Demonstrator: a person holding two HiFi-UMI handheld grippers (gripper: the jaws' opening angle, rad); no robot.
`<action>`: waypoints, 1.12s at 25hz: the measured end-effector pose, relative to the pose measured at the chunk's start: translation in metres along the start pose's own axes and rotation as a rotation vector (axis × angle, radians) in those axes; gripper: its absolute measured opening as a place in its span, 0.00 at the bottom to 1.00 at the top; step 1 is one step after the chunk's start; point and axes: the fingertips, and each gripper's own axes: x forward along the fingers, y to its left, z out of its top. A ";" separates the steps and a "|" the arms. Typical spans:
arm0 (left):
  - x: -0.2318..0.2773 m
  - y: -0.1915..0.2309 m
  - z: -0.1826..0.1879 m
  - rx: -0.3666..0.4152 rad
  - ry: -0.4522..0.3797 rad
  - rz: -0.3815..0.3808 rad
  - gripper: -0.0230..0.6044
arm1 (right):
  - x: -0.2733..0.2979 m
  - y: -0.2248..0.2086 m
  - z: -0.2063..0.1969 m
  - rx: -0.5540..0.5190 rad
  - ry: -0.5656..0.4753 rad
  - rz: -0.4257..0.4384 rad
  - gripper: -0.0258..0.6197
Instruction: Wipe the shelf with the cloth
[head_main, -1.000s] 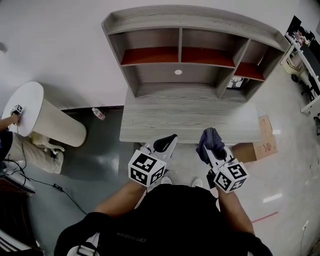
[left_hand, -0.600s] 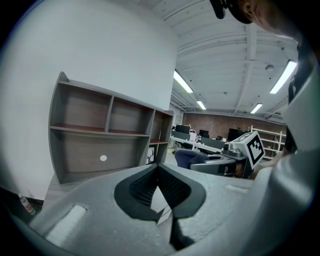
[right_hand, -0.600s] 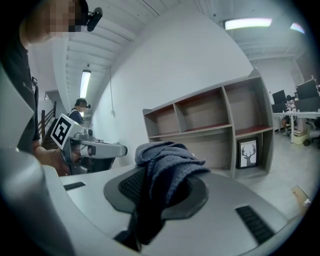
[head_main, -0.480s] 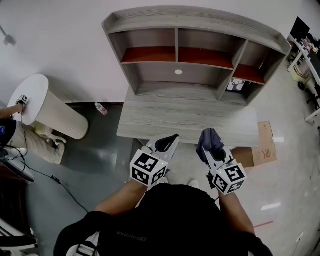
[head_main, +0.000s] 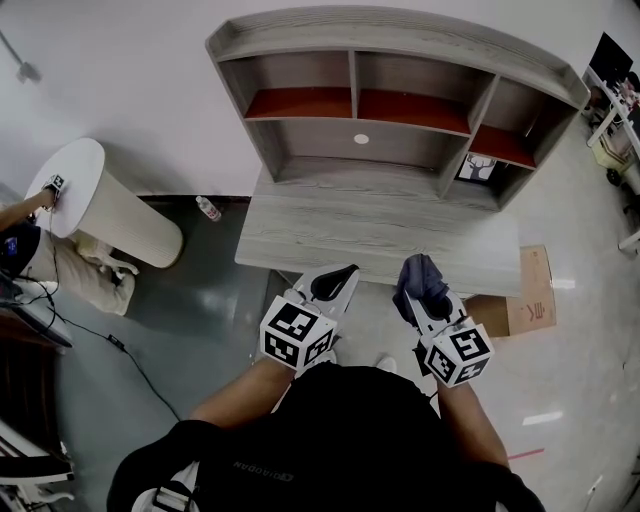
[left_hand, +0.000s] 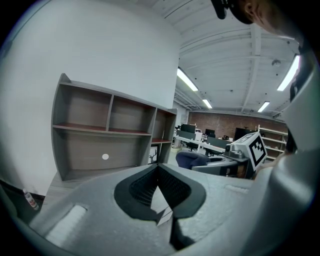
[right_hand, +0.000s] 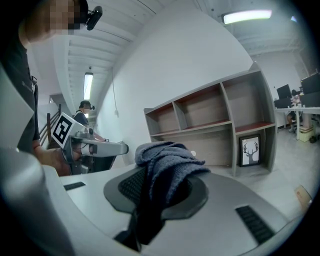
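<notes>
A grey wooden shelf unit (head_main: 400, 90) with red-lined upper compartments stands on a grey desk (head_main: 380, 235) against the white wall. My right gripper (head_main: 421, 283) is shut on a dark blue cloth (head_main: 420, 277), bunched between its jaws (right_hand: 167, 167), just short of the desk's front edge. My left gripper (head_main: 333, 285) is shut with nothing between its jaws, beside the right one and also short of the desk edge. From the left gripper view the shelf (left_hand: 107, 132) lies ahead and the cloth (left_hand: 192, 159) shows to the right.
A framed deer picture (head_main: 478, 167) leans in the shelf's lower right compartment. A round white table (head_main: 95, 205) stands at the left, with a person's hand (head_main: 40, 198) on it. A small bottle (head_main: 208, 208) lies on the floor. A cardboard piece (head_main: 525, 290) lies at right.
Both grippers keep their hold and place in the head view. The view has shifted a little, so the desk and shelf sit slightly lower and nearer.
</notes>
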 end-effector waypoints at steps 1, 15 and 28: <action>0.001 -0.001 0.000 -0.001 -0.001 0.001 0.05 | 0.000 -0.001 -0.001 0.000 0.002 0.001 0.18; 0.002 0.003 0.001 -0.003 -0.007 0.003 0.05 | 0.004 -0.001 0.001 -0.014 -0.008 -0.009 0.18; 0.003 0.004 0.000 -0.005 -0.011 -0.007 0.05 | 0.005 0.000 0.002 -0.019 -0.006 -0.016 0.18</action>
